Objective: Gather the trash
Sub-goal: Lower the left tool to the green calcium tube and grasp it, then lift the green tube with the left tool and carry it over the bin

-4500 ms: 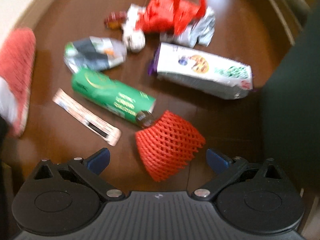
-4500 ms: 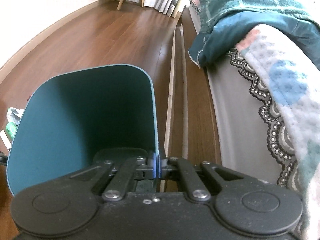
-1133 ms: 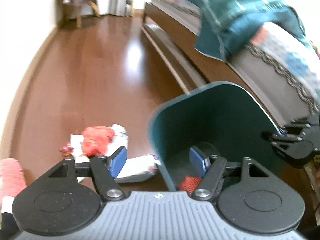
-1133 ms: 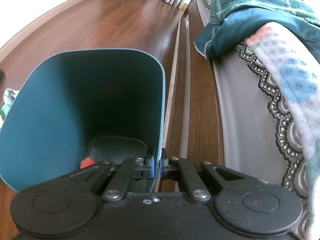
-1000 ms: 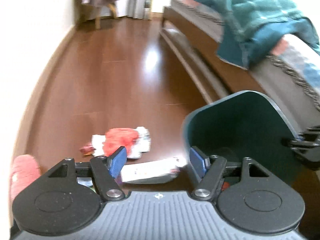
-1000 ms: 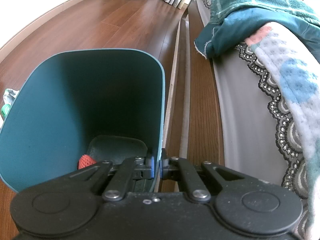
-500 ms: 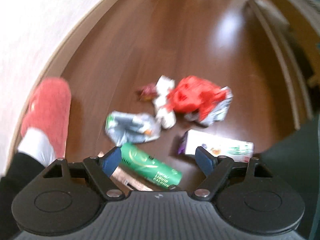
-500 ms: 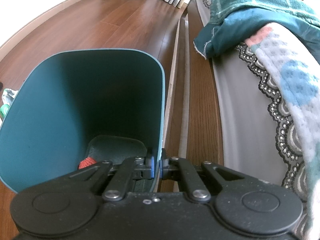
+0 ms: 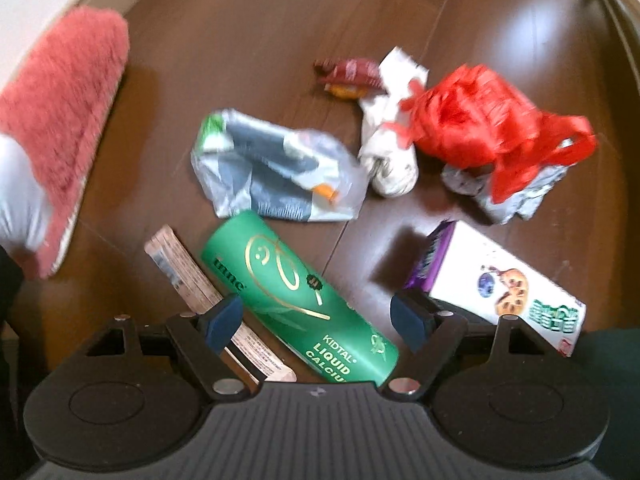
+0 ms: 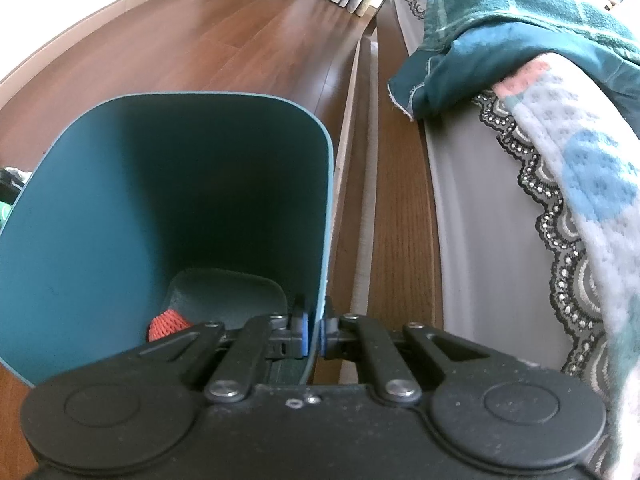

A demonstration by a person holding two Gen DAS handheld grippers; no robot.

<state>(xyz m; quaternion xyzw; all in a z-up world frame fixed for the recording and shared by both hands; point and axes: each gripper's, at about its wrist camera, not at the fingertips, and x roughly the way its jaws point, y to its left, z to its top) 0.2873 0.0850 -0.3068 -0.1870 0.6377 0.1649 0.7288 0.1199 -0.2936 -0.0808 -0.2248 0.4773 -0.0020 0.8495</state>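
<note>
Dark brown wooden floor (image 9: 280,12) fills the left wrist view, with a pale wall strip curving along its top left edge and open boards beyond the litter

Left gripper (image 9: 316,322) points down at the floor, its jaws spread wide after just opening further, pressing on nothing. One green bottle (image 9: 298,298) lies on its side between the blue fingertips (image 9: 222,318), slanting from upper left to lower right, gold drawing and white lettering on its label. One flat tan wrapper (image 9: 188,276) lies just beside it on the left, running under the left fingertip. One white carton (image 9: 500,284) with a purple end lies to the right, partly behind the right fingertip. Farther out sit one crumpled grey and white bag (image 9: 276,172), one twisted white paper wad (image 9: 390,136), one red plastic bag (image 9: 476,120) on top of one crinkled silver wrapper (image 9: 516,192), and one small dark red wrapper (image 9: 352,76). One fuzzy pink slipper (image 9: 60,128) stands at the far left, well apart from the litter

Right gripper (image 10: 314,334) is clamped on the near rim of one teal bin (image 10: 120,208), a pad on each side of the wall. One orange net (image 10: 168,322) lies at the bin's bottom. A wooden bed frame (image 10: 396,220) runs close along the bin's right side, with blankets (image 10: 540,40) hanging over it; bare floor stretches behind the bin
</note>
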